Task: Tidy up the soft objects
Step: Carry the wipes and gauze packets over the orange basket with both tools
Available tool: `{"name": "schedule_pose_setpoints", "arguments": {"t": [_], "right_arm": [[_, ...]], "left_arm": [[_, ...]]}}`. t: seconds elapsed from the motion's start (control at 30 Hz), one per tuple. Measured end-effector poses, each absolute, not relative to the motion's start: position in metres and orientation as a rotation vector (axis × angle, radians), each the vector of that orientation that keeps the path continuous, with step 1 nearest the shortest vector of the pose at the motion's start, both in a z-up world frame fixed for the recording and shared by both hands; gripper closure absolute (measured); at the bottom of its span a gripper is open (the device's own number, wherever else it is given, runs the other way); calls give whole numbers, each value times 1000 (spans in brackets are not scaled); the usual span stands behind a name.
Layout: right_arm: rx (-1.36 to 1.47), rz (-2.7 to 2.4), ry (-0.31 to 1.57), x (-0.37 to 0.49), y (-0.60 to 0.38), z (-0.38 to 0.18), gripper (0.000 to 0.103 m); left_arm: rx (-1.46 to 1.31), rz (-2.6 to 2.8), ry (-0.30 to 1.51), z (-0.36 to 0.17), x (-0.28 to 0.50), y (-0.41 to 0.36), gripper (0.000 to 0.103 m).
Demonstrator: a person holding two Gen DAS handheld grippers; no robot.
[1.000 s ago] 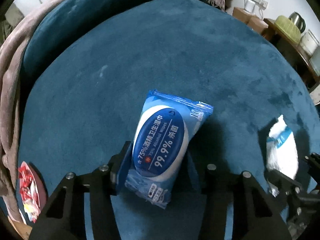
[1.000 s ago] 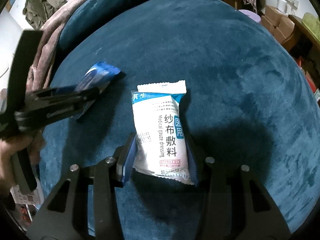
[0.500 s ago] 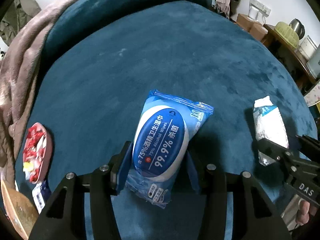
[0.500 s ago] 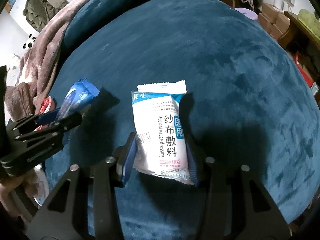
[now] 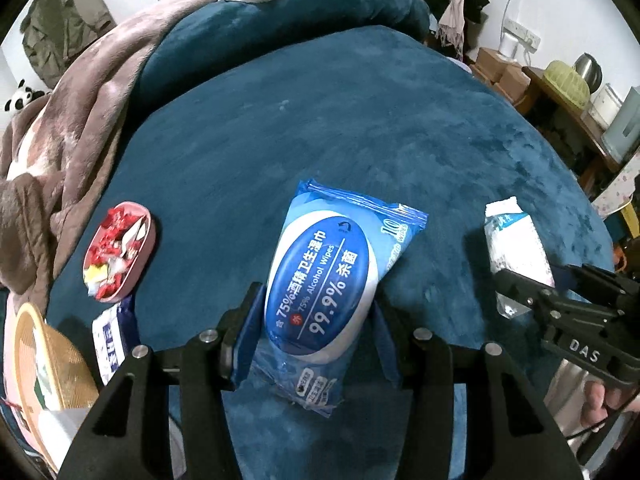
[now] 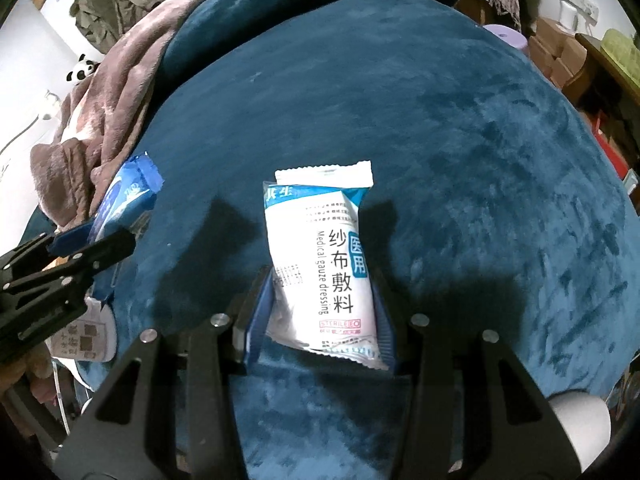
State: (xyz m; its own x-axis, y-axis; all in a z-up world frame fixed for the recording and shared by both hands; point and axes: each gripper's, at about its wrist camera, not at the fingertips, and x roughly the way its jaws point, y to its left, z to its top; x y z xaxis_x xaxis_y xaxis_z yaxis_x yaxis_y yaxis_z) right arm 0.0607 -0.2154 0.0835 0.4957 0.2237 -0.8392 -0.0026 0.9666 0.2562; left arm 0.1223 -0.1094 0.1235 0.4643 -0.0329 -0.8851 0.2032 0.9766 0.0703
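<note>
Between the left gripper's (image 5: 316, 328) blue pads sits the pack of alcohol wipes (image 5: 326, 280), clamped and lifted above the blue plush surface (image 5: 320, 120). At three o'clock from it, the right gripper (image 6: 320, 320) is likewise clenched on the gauze dressing packet (image 6: 328, 256). Out at nine o'clock lies a pink dish (image 5: 140, 256) of red sweets, with a brown blanket (image 5: 80, 120) at ten o'clock beyond.

Both wrist views look steeply down (sharing blue cushion (image 5: 360, 120)).
</note>
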Motion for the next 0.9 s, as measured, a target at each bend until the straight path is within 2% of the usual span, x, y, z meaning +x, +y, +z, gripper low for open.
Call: {"name": "schedule_pose_setpoints", "arguments": {"t": [0.9], "right_arm": [[95,258,1012,40,-144,117,56]], "left_arm": [[17,-103,1039,156,44,-26,50]]}}
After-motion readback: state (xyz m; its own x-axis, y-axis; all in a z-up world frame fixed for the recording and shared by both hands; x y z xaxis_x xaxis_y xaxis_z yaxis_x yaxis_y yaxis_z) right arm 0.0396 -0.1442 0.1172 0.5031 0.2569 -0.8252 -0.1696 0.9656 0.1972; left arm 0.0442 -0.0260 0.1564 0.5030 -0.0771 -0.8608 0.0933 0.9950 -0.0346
